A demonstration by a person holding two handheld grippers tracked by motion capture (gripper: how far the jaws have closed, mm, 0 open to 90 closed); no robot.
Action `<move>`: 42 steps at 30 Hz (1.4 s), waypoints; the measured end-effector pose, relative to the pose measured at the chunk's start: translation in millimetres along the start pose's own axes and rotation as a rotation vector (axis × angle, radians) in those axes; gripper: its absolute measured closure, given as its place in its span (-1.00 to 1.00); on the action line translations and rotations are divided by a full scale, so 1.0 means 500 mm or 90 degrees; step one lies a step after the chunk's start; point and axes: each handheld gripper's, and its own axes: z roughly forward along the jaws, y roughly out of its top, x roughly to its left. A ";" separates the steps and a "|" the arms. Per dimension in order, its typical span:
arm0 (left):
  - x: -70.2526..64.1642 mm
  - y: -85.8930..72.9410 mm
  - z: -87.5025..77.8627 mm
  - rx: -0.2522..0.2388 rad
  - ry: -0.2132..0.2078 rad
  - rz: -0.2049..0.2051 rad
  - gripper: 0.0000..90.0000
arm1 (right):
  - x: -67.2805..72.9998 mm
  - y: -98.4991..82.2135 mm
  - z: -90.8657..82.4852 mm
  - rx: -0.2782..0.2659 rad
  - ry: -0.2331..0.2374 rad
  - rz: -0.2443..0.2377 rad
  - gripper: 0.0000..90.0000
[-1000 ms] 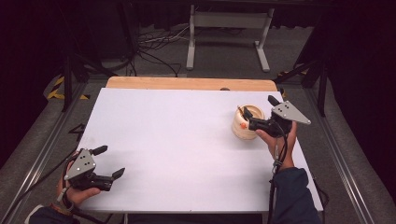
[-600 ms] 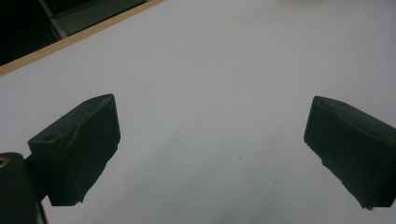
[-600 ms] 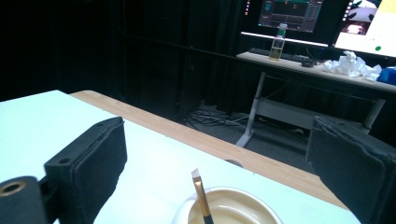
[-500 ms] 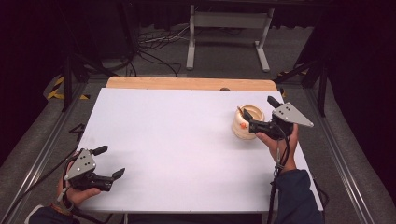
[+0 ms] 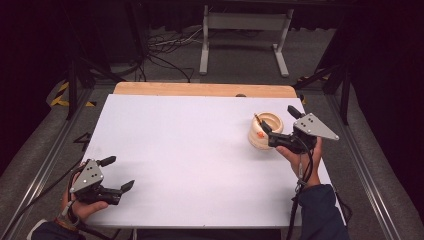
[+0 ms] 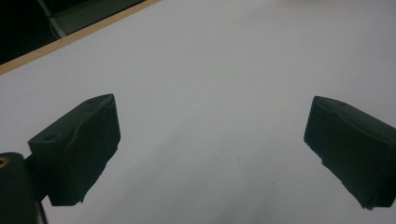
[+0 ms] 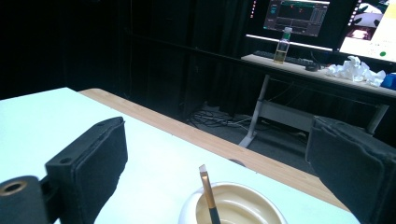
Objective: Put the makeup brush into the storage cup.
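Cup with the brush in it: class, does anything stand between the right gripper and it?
Nothing visible does. The right gripper is open right at the cup, whose brush rises between its jaws.

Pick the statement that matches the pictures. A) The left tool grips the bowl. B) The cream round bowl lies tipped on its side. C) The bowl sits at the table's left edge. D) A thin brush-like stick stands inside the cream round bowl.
D: the thin brush-like stick rises out of the upright cream round bowl.
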 end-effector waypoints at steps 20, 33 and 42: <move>0.000 0.000 0.001 0.000 0.000 0.000 -0.90 | 0.015 -0.004 -0.020 0.008 0.015 -0.026 -0.85; 0.000 0.000 0.001 0.002 0.000 0.002 -0.90 | 0.022 -0.019 -0.029 0.024 0.013 -0.036 -0.84; -0.001 0.000 0.001 0.003 -0.001 0.004 -0.90 | 0.026 -0.030 -0.040 0.035 0.021 -0.055 -0.84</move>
